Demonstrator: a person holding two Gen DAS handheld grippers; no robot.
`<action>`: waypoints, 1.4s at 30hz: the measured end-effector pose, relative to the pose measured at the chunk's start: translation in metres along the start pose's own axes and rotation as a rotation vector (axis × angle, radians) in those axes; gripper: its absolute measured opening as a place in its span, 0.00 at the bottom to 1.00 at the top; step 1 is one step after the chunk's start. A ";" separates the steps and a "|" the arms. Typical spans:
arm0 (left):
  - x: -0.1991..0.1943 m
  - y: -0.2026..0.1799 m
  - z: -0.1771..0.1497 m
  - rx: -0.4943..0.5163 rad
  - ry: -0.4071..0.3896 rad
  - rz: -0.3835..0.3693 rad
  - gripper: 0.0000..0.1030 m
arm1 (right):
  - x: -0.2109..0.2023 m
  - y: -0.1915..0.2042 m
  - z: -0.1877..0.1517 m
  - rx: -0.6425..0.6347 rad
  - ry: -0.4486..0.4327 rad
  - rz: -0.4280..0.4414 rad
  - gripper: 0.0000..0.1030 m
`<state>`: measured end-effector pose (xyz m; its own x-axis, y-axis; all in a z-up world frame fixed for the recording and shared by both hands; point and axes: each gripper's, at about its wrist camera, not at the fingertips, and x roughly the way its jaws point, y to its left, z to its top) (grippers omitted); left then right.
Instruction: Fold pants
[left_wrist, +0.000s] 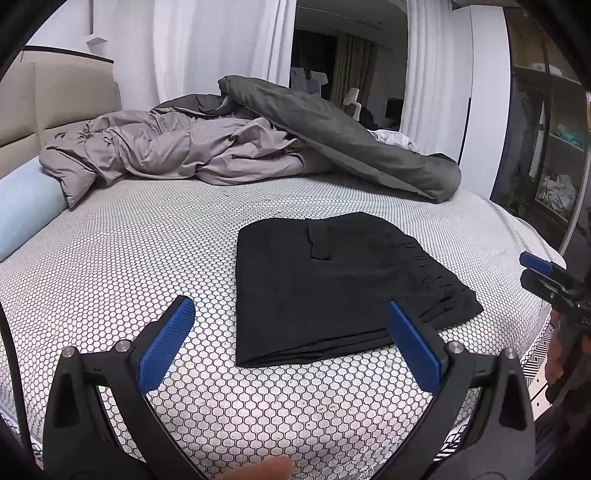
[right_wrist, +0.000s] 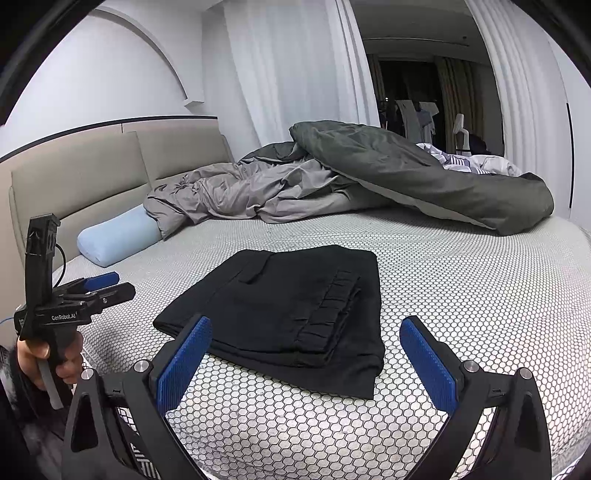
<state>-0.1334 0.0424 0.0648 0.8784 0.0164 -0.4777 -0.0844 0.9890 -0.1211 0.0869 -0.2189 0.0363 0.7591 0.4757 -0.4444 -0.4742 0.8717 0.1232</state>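
Note:
Black pants (left_wrist: 332, 288) lie folded into a flat rectangle on the bed's honeycomb-patterned sheet (left_wrist: 129, 266); the elastic waistband is on the right side. They also show in the right wrist view (right_wrist: 288, 314). My left gripper (left_wrist: 291, 336) is open and empty, held just in front of the pants' near edge. My right gripper (right_wrist: 306, 350) is open and empty, just in front of the pants. Each gripper also shows in the other's view, the right one at the right edge (left_wrist: 543, 273), the left one at the left (right_wrist: 96, 288).
A crumpled grey duvet (left_wrist: 184, 147) and a dark green quilt (left_wrist: 351, 136) are piled at the back of the bed. A light blue bolster (right_wrist: 114, 240) lies by the beige headboard (right_wrist: 92, 177). A wardrobe with shelves (left_wrist: 554, 147) stands on the right.

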 end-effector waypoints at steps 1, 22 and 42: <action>0.000 0.000 0.000 0.000 -0.001 0.001 0.99 | 0.000 0.000 0.000 -0.002 -0.001 -0.001 1.00; 0.000 0.005 -0.002 0.005 -0.006 0.003 0.99 | -0.001 0.001 0.000 -0.014 -0.005 0.010 1.00; -0.001 0.003 -0.001 0.007 -0.016 0.010 0.99 | -0.003 -0.003 -0.002 -0.026 -0.010 0.021 1.00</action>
<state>-0.1351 0.0452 0.0635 0.8850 0.0288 -0.4647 -0.0902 0.9898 -0.1106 0.0851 -0.2231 0.0352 0.7531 0.4951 -0.4333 -0.5013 0.8583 0.1096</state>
